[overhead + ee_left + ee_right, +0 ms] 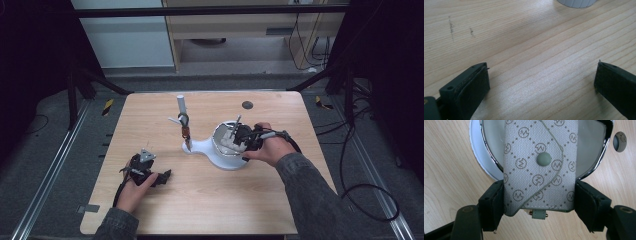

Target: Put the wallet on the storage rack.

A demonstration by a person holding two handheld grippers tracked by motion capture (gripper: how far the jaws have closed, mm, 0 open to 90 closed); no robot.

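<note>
Right gripper view, fingers clamping key pouch edges, over tray rim

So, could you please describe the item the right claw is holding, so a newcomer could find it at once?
On the wooden table, find the white stand with a chrome-rimmed bowl right of centre. Over that bowl, the right claw grips a small grey fabric pouch. Its monogram-and-dot pattern and round snap button mark it out.
</note>
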